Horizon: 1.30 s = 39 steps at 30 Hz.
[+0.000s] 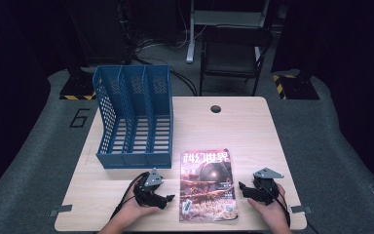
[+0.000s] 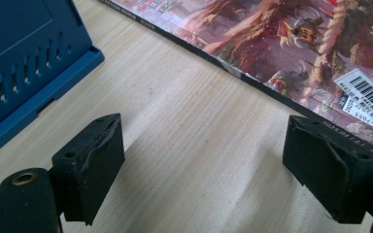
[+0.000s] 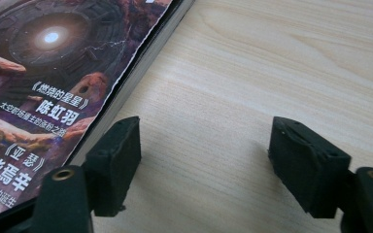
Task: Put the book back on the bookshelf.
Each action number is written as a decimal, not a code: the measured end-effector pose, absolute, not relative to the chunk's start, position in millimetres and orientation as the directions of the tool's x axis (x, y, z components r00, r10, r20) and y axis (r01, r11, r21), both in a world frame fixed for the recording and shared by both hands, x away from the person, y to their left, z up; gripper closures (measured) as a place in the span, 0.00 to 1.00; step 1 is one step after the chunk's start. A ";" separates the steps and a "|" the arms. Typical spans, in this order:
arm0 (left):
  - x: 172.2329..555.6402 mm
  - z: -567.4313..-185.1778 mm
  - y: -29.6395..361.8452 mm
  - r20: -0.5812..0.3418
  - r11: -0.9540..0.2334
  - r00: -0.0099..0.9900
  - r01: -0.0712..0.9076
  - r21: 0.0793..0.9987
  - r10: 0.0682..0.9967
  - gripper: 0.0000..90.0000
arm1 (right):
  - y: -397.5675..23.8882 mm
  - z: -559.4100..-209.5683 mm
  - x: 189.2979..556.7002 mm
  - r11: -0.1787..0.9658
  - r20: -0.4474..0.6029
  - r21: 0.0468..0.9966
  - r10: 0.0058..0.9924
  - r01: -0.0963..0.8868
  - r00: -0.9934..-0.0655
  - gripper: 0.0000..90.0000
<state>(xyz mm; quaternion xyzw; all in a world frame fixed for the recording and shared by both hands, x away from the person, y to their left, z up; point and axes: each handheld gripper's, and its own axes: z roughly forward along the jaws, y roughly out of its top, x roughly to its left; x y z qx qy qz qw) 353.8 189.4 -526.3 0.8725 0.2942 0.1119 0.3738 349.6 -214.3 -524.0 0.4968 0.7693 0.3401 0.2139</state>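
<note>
Magazine (image 1: 208, 186) flat on the wooden table (image 1: 253, 136), cover up, lying between the two grippers near the table's near edge. In the high view, just right of the left gripper (image 1: 168, 198) and just left of the right gripper (image 1: 242, 186), touched by neither as far as that view tells. Cover art reddish-brown with a round dark shape in the middle, pale title characters across the top, a white barcode label near a lower corner.

In the left gripper view, magazine (image 2: 291, 43) ahead and to the right of the jaws, its dark spine edge running diagonally down to the right-hand pad, which sits right at that edge; contact or not, impossible to tell. Jaws apart, bare wood between them, nothing gripped.

In the right gripper view, magazine (image 3: 53, 73) ahead and to the left of the jaws, page edges facing the gap, left-hand pad just beside that edge. Jaws wide apart, only table grain between them, nothing clamped.

Blue file rack (image 1: 134, 117) beyond the left gripper, farther up the table, three compartments, slotted walls, open side facing the person; low front wall near the left gripper and near the magazine's top left corner. Same rack (image 2: 24, 68) at the upper left of the left gripper view, well ahead of the left-hand pad.

A hand (image 1: 131, 214) behind the left gripper, another hand (image 1: 272, 212) behind the right one, both at the near table edge.
</note>
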 end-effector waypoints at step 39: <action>353.9 -507.6 156.2 -0.262 -0.375 0.687 0.630 0.680 0.678 0.45 | -184.9 -503.2 348.6 0.214 0.193 0.720 0.852 0.660 -0.487 0.59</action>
